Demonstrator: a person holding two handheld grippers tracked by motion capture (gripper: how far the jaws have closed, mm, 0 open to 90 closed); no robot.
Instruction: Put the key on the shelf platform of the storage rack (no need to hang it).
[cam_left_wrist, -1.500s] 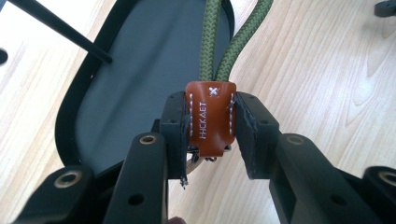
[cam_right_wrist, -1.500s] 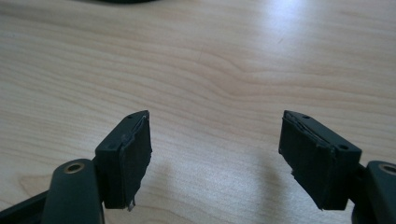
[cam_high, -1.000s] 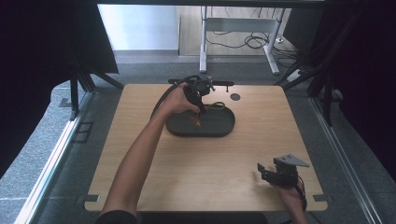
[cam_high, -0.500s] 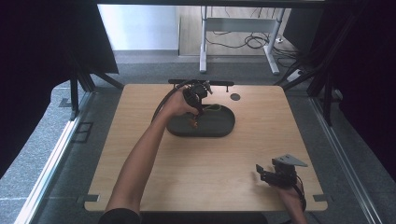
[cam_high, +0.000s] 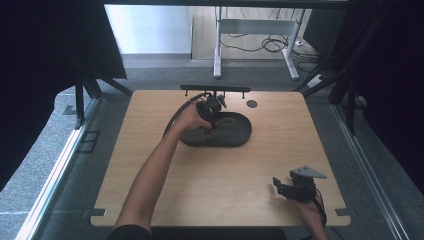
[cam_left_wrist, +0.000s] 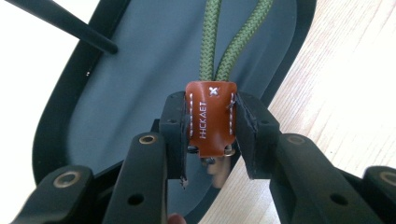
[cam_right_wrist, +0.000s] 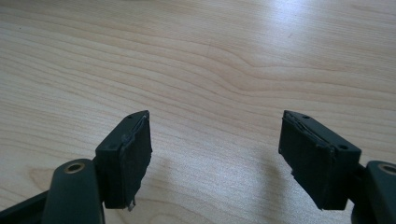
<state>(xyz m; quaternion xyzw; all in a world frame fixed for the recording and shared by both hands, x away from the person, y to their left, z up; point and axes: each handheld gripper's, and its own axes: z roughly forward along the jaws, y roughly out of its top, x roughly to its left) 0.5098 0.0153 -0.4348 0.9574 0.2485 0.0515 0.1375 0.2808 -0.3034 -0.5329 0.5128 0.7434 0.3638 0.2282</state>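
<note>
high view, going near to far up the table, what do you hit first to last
right hand-held gripper at the near right → dark oval tray mid-table, where the left hand-held gripper is shut on the brown leather tag of a green cord → small round dark disc → black bar at the far edge

My left gripper (cam_left_wrist: 211, 140) is all black, its fingers (cam_left_wrist: 173, 135) ending in blocky rubber pads with scuffed edges, carried on arms set with brass-ringed rivets and small screw holes. A thick black cable (cam_high: 176, 116) loops off it. My right gripper (cam_right_wrist: 215, 158) has the same black padded fingers (cam_right_wrist: 125, 158), frayed at the corners, and a grey three-cornered plate (cam_high: 308, 173) on top. My forearms are bare, no sleeves.
</note>
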